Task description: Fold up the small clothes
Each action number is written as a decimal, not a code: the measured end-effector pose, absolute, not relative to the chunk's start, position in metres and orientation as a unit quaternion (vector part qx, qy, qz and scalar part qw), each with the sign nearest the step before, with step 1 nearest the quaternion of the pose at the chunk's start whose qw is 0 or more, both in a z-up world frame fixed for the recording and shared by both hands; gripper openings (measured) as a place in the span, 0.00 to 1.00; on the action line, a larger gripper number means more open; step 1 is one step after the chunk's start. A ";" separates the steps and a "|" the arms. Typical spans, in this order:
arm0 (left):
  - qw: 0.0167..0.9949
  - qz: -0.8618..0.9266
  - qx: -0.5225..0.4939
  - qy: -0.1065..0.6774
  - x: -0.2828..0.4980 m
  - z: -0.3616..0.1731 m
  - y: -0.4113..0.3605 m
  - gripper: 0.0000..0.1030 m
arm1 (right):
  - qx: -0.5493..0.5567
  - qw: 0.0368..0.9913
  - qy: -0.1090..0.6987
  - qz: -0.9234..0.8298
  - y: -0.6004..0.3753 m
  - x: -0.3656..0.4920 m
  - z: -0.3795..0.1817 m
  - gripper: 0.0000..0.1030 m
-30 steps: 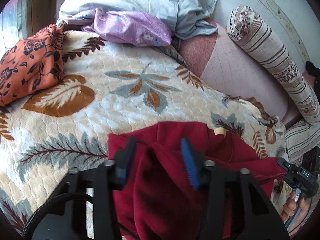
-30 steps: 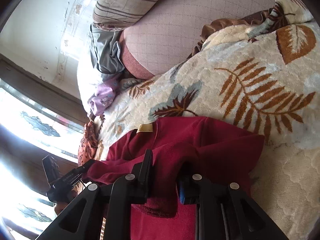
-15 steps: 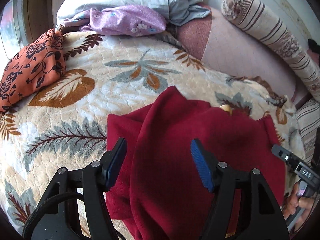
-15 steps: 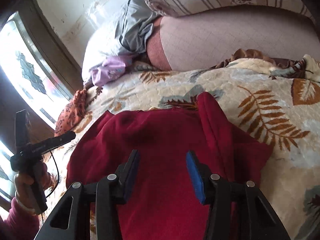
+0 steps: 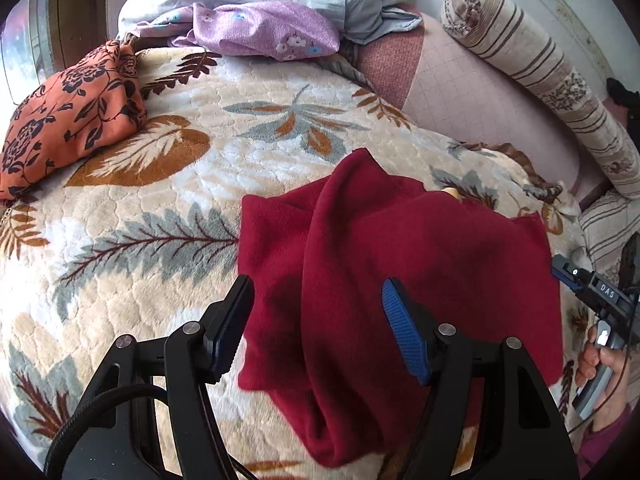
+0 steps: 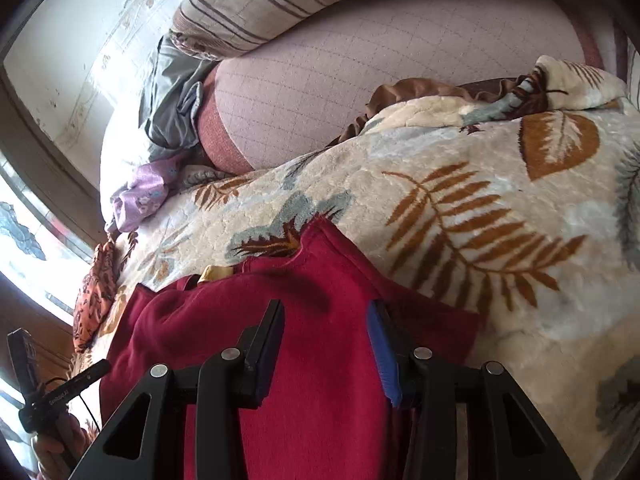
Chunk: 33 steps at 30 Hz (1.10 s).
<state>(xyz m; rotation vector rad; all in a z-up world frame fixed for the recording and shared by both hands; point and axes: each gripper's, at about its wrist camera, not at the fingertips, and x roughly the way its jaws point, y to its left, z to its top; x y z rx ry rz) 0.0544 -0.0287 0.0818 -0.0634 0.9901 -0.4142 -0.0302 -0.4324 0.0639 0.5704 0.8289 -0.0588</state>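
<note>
Both the left gripper (image 5: 316, 320) and right gripper (image 6: 326, 344) hover with jaws spread wide, gripping nothing, over the red garment (image 5: 400, 272). The garment lies folded on the leaf-print blanket (image 5: 160, 208), well apart from the orange cloth (image 5: 68, 120).

garment (image 5: 400, 264) on blanket (image 5: 160, 240); clothes pile (image 5: 260, 28) behind; bolster (image 5: 552, 76) right.

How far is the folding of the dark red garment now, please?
Done: the red garment lies on the leaf-pattern blanket with one part folded over its middle. In hand: nothing; the left gripper and right gripper are both open above it. Left: the fold is loose and uneven, so more folds and smoothing probably remain.
</note>
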 end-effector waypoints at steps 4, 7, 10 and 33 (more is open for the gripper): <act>0.855 -0.213 -0.032 0.472 0.019 0.084 -0.013 0.66 | 0.190 0.874 0.446 -0.017 -0.403 -0.056 0.057 0.42; 0.842 -0.233 -0.033 0.486 -0.001 0.076 -0.011 0.66 | 0.181 0.878 0.442 -0.017 -0.387 -0.072 0.064 0.42; 0.830 -0.239 -0.027 0.503 -0.015 0.062 -0.015 0.66 | 0.227 0.879 0.419 0.033 -0.366 -0.087 0.081 0.44; 0.823 -0.266 -0.050 0.499 0.003 0.040 -0.013 0.12 | 0.265 0.848 0.457 0.057 -0.333 -0.118 0.057 0.44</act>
